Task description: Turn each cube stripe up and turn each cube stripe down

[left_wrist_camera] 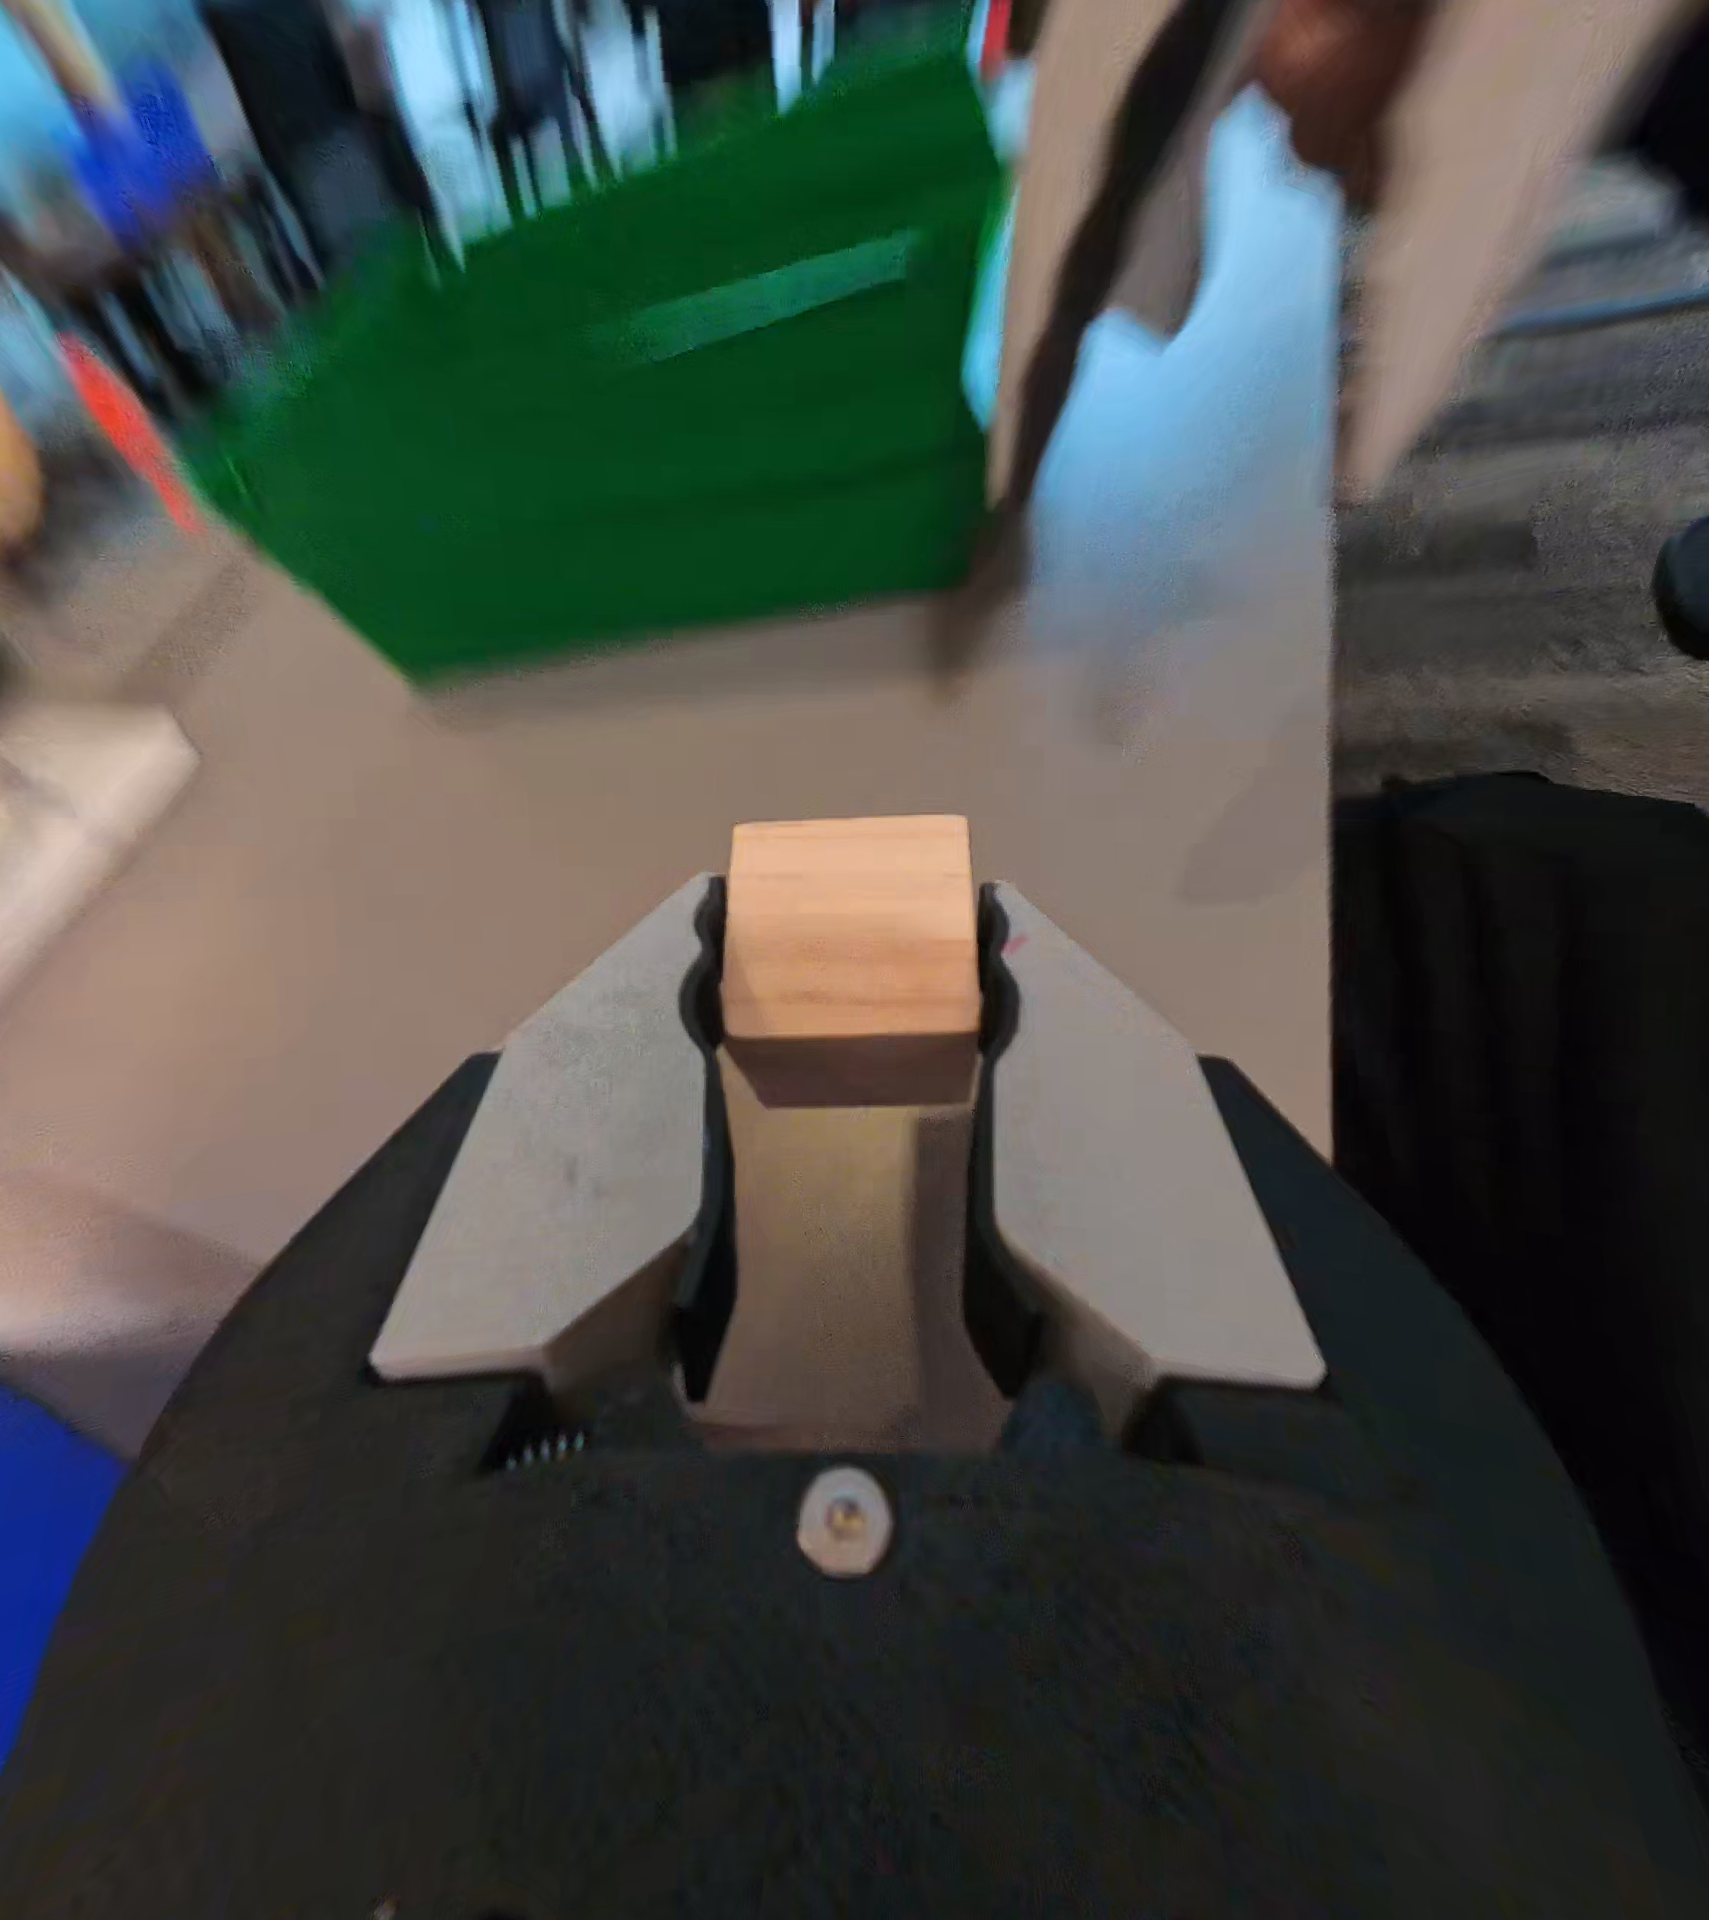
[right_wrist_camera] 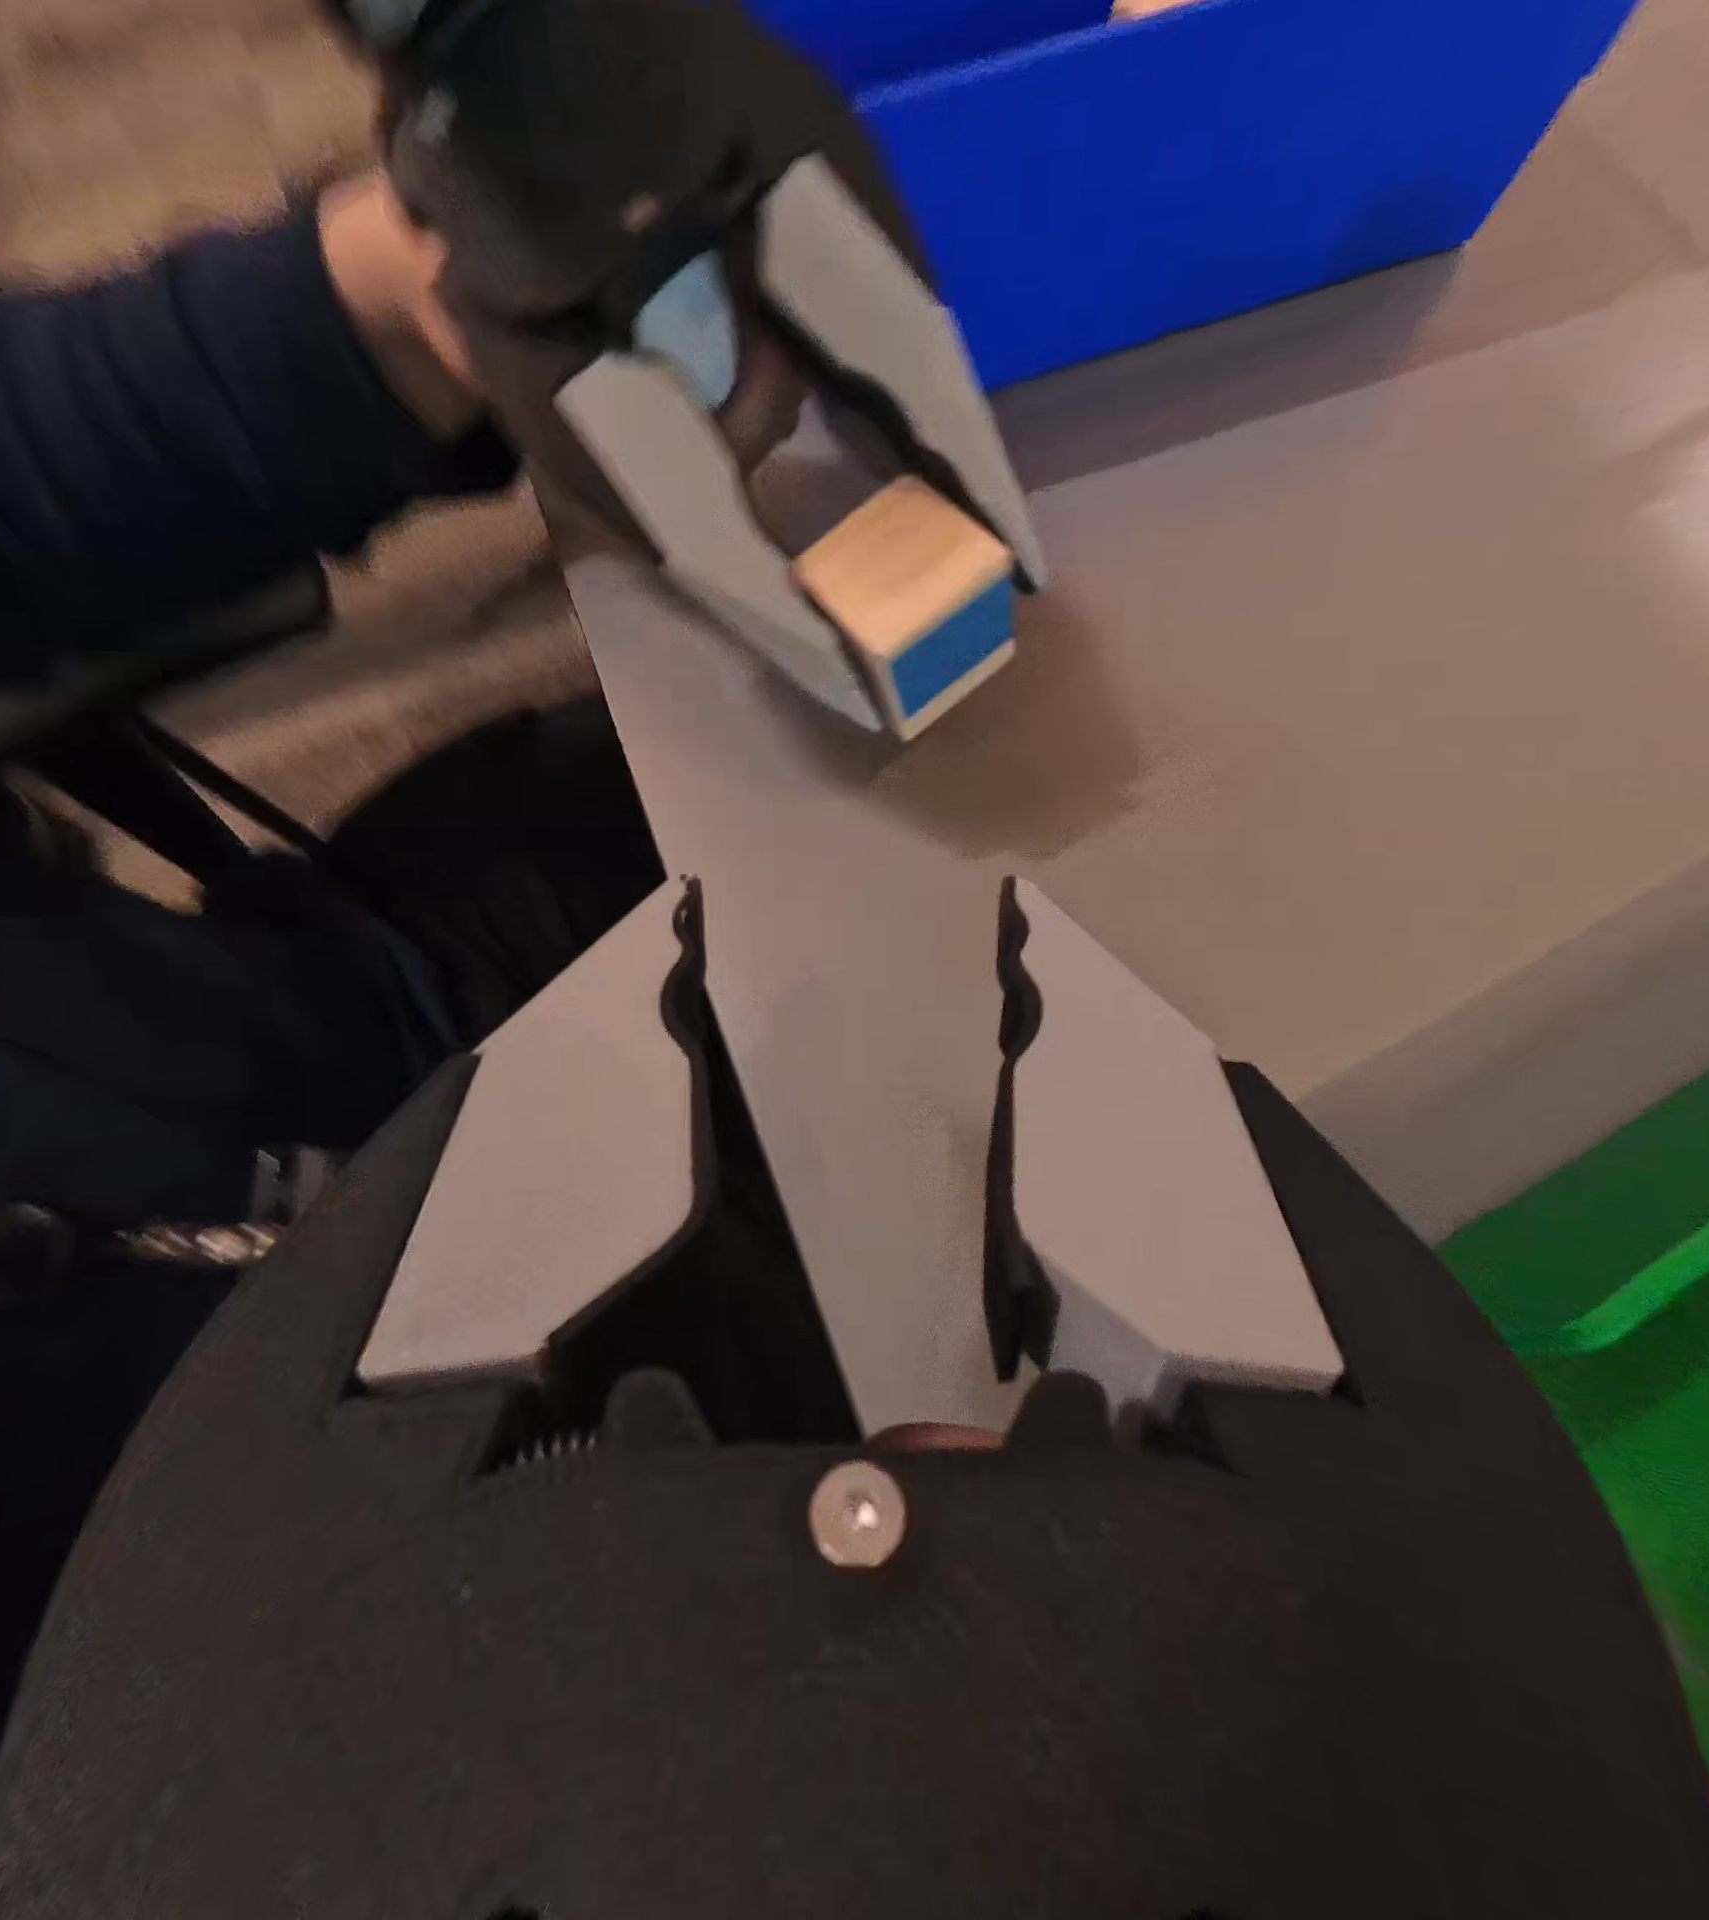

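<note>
My left gripper is shut on a wooden cube and holds it above the grey table. In the left wrist view only plain wood faces show. In the right wrist view the same left gripper shows from the front, and the cube has a blue stripe on its end face, which faces forward and slightly down. My right gripper is open and empty over the table's near edge, apart from the cube. The right gripper shows blurred at the far right of the left wrist view.
A green bin stands at the far side of the table; it also shows at the lower right of the right wrist view. A blue bin stands behind the left gripper. A person's dark sleeve is at the left. The table edge drops off at right.
</note>
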Demonstrator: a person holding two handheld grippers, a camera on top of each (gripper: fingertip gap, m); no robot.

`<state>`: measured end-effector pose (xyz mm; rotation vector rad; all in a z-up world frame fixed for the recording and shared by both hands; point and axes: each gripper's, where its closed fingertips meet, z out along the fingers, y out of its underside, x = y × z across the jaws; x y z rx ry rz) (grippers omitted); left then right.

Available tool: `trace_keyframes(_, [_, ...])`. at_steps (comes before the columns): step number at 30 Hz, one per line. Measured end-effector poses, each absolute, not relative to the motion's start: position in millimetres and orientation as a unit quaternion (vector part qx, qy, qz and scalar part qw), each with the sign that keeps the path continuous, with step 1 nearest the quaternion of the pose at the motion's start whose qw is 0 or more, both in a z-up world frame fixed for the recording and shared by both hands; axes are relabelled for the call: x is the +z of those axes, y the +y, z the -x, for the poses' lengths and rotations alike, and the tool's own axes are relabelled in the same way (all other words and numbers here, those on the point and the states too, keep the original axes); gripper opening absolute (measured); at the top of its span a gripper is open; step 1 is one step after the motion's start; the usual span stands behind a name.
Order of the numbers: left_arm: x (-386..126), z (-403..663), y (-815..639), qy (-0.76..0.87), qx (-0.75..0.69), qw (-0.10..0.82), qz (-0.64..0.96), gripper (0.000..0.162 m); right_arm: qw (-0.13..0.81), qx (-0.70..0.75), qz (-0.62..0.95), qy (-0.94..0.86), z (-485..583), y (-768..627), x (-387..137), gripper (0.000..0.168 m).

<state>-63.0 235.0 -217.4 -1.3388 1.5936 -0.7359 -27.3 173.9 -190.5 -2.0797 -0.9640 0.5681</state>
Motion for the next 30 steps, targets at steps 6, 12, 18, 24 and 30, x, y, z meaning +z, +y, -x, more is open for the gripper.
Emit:
trace_keyframes(6, [-152.4,88.6,199.8,0.595,-0.273,0.669,0.352,0.046,0.349,0.458,0.779,-0.248,63.0,155.6,-152.9,0.068])
trace_keyframes(12, [-153.7,77.2,186.3,0.59,-0.199,0.714,0.32,0.046,0.364,0.411,0.803,-0.23,91.4,185.4,-167.4,0.071])
trace_keyframes(18, [-161.1,71.5,180.2,0.592,-0.19,0.711,0.329,0.047,0.348,0.409,0.804,-0.256,103.9,189.1,-175.2,0.044])
trace_keyframes(24, [-147.6,86.2,187.5,0.572,-0.219,0.702,0.364,0.066,0.401,0.352,0.814,-0.23,60.6,205.2,-152.0,0.043])
trace_keyframes(30, [-129.6,112.2,225.7,0.527,-0.188,0.686,0.465,0.067,0.4,0.03,0.908,-0.12,-130.0,260.6,-151.6,0.042])
